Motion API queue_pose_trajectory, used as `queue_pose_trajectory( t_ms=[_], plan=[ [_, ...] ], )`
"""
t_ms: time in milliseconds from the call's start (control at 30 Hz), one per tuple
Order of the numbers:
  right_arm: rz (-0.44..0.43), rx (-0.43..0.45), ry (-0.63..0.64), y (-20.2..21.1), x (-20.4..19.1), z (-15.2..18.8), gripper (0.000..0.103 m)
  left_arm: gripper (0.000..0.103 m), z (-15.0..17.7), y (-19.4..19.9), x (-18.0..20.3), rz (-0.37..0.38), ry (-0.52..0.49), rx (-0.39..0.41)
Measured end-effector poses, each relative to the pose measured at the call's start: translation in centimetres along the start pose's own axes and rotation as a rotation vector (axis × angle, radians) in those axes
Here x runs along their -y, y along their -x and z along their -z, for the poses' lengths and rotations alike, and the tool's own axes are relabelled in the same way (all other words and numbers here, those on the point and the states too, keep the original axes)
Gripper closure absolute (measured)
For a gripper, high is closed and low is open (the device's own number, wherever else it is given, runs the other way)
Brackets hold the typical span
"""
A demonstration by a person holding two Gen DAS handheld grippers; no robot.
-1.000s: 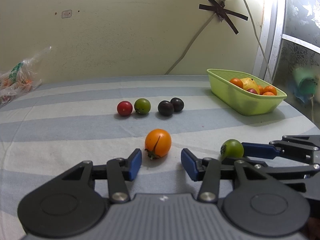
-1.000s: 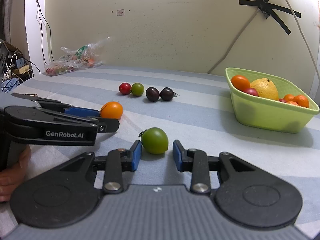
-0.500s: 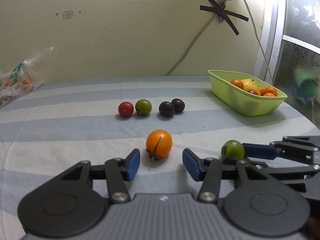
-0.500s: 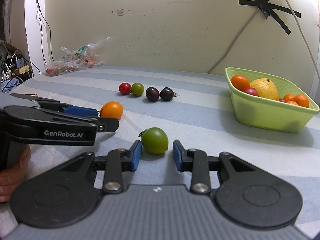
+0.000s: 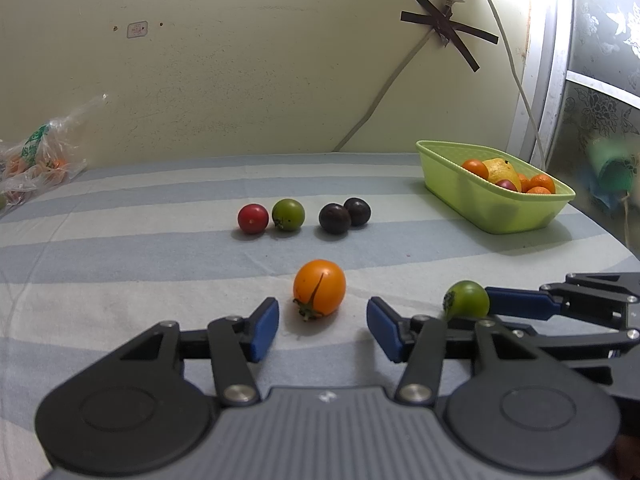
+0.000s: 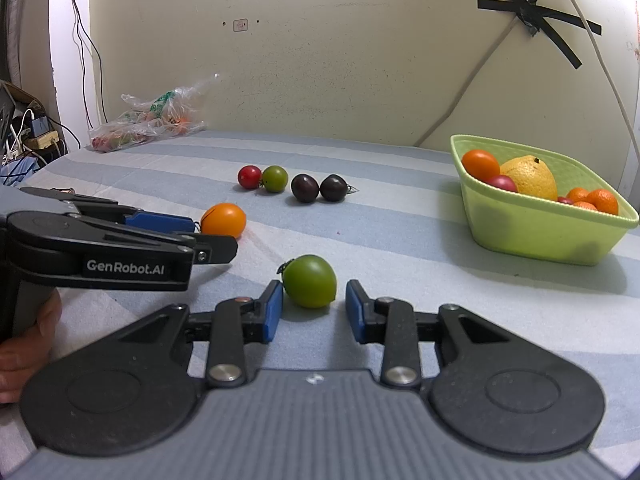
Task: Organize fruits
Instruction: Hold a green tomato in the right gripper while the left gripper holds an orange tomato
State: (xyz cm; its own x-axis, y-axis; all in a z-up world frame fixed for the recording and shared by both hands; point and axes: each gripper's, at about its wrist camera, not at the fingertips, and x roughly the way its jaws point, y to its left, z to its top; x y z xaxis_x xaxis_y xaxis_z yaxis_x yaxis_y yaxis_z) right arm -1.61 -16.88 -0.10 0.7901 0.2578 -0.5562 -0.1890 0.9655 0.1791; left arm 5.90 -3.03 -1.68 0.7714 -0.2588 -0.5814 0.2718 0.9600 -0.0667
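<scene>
Striped cloth (image 5: 120,256) is laid under both grippers. Near the basket (image 6: 536,232), the left gripper (image 5: 322,324), jaws just widened, frames an untouched orange tomato (image 5: 319,287); the right gripper (image 6: 314,307), slightly open, flanks a green tomato (image 6: 310,286), ungripped.

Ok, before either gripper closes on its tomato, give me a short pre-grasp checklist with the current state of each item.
1. Orange tomato lined up with the gap of the left gripper: ok; it lies just ahead of the pads, not touching, and the jaws have just been opening.
2. Green tomato between the pads of the right gripper: ok; small gaps show on both sides.
3. Either tomato gripped: not ok, both rest on the striped cloth.
4. Grippers clear of each other: ok, apart in both views.
5. Room in the green basket: ok, bare floor shows on its far side.
6. Pad contact height on the tomatoes: cannot tell.
</scene>
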Motion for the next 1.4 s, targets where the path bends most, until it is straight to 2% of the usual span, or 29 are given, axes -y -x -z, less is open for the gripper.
queue_pose_trajectory(
  t_ms=[1400],
  plan=[
    [0.000,-0.001,-0.001,-0.06,0.00,-0.02,0.066,0.050,0.00,0.00,-0.08,0.002,0.003,-0.001]
  ],
)
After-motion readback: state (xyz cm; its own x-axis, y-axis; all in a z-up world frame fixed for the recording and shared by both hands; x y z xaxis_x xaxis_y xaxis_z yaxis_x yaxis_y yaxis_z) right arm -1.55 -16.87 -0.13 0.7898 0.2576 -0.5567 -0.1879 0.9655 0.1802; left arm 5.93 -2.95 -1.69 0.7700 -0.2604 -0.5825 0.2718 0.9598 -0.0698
